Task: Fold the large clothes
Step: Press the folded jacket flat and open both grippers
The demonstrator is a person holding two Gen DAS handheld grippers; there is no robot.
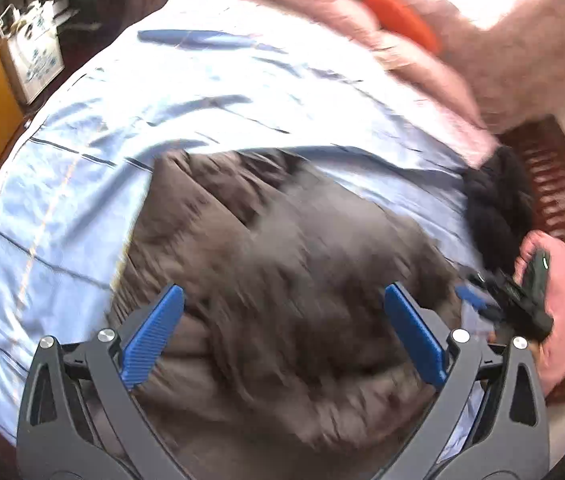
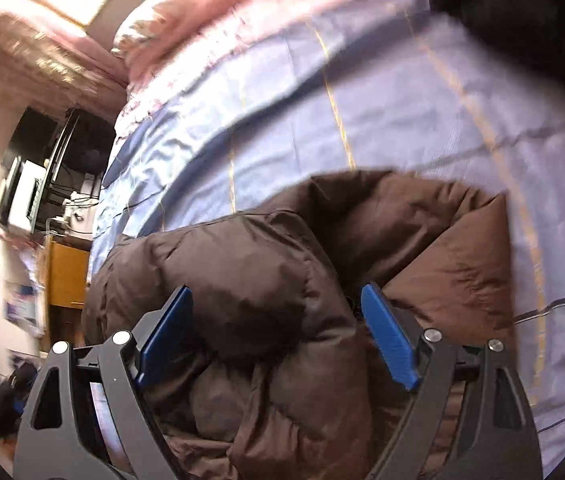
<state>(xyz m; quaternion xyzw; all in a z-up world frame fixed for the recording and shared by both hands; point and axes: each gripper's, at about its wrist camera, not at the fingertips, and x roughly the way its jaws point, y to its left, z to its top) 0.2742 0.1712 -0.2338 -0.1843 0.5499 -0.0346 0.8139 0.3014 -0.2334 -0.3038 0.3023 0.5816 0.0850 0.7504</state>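
A brown puffy jacket (image 1: 282,264) lies crumpled on a light blue striped bed sheet (image 1: 202,92). My left gripper (image 1: 284,320) hangs over it, open, its blue pads wide apart with nothing pinched; this view is blurred. In the right wrist view the jacket (image 2: 250,280) is folded over itself into a thick bulge. My right gripper (image 2: 278,332) is open astride that bulge, and a dark gap shows beside the right pad. The right gripper (image 1: 482,304) also shows at the right edge of the left wrist view, held by a pink-sleeved hand (image 1: 558,300).
A black furry item (image 1: 498,208) lies at the bed's right edge, by a dark wooden frame (image 1: 554,200). A pink blanket (image 1: 362,20) and an orange carrot-shaped toy (image 1: 402,20) sit at the far end. A yellow cabinet (image 2: 66,276) stands off the bed's left side.
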